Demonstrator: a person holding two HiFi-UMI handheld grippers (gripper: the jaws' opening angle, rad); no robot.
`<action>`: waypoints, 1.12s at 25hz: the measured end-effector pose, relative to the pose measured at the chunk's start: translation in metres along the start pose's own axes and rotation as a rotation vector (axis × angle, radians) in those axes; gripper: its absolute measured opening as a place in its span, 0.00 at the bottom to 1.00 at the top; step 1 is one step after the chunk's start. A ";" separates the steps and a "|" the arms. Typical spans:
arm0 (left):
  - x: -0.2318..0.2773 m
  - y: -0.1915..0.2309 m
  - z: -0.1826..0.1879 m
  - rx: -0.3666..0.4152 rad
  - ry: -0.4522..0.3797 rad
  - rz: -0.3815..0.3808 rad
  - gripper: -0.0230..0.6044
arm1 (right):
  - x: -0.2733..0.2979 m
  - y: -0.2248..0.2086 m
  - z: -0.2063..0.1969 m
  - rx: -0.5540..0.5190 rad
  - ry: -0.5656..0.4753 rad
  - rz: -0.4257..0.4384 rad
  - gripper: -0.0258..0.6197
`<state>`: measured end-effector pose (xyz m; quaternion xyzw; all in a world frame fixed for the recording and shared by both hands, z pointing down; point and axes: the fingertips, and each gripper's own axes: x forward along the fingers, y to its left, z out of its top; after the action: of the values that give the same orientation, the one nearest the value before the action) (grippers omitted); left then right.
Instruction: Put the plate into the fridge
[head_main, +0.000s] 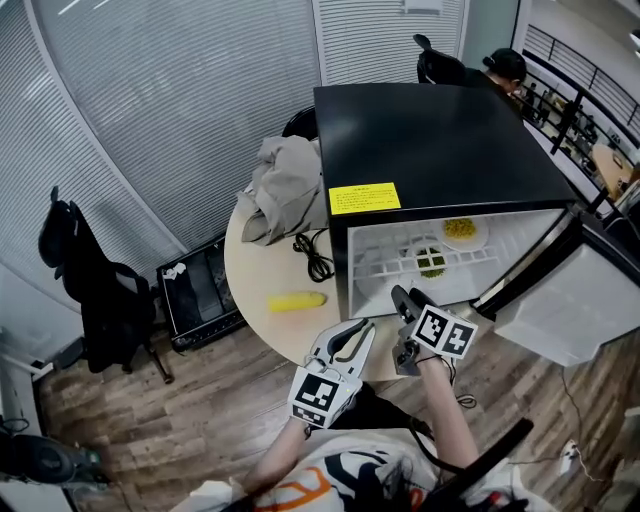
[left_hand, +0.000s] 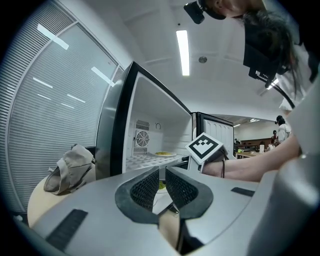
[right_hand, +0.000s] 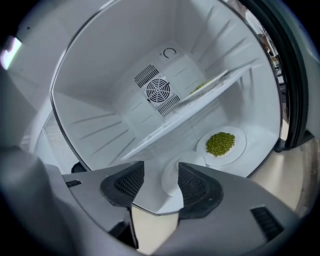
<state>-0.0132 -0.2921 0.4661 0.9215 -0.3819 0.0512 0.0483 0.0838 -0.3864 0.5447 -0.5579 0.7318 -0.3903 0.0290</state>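
A black mini fridge (head_main: 430, 140) stands on the round table (head_main: 250, 275) with its door (head_main: 575, 300) swung open to the right. On its floor lies a white plate of green food (right_hand: 221, 145) (head_main: 432, 262). An empty white plate (right_hand: 172, 175) lies nearer, seen between my right gripper's tips. My right gripper (right_hand: 161, 169) (head_main: 403, 296) is at the fridge mouth, open, pads not pressing anything. A plate of yellow food (head_main: 462, 231) sits on the upper shelf (right_hand: 200, 102). My left gripper (left_hand: 162, 172) (head_main: 362, 328) hovers before the table edge, jaws drawn to a thin slit, empty.
On the table left of the fridge lie a yellow corn-like object (head_main: 296, 301), a black cable (head_main: 315, 256) and a grey bundle of cloth (head_main: 285, 190). A black chair (head_main: 100, 290) stands on the wooden floor at left. A person (head_main: 505, 68) sits behind the fridge.
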 end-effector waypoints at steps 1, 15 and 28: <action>-0.002 -0.001 0.000 -0.001 -0.002 -0.003 0.11 | -0.006 0.004 0.001 0.003 -0.009 0.010 0.38; -0.025 -0.035 -0.011 -0.005 -0.002 -0.096 0.11 | -0.085 0.031 -0.034 0.070 -0.081 0.009 0.34; -0.029 -0.066 -0.011 -0.019 -0.010 -0.131 0.11 | -0.126 0.034 -0.047 0.120 -0.098 0.016 0.23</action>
<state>0.0121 -0.2240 0.4702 0.9442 -0.3216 0.0396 0.0586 0.0813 -0.2523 0.5071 -0.5677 0.7092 -0.4056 0.1013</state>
